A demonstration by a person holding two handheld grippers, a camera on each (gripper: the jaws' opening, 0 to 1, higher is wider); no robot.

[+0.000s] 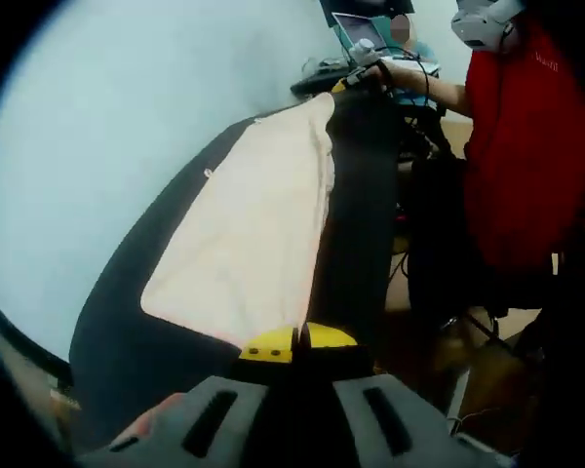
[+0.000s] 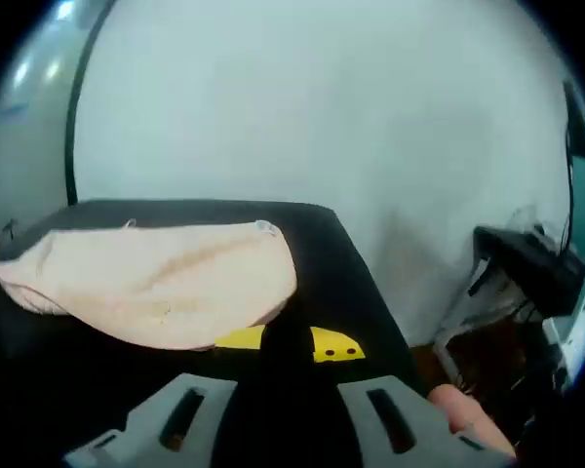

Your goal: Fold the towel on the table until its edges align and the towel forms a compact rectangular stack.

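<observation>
Left gripper view: the cream towel (image 1: 258,224) lies spread along the black table (image 1: 361,205), and the left gripper (image 1: 299,343) sits at the towel's near corner. Its yellow-tipped jaws are pressed together right at the cloth's edge, clenched on that corner. Beyond the towel's far end a person in a red top (image 1: 526,136) stands beside the table, near a laptop (image 1: 363,31).

Right gripper view: the towel (image 2: 151,278) rests on the table (image 2: 341,273), one end bunched. The right gripper (image 2: 288,343) meets the towel's near edge; whether those jaws pinch cloth, one cannot tell.
</observation>
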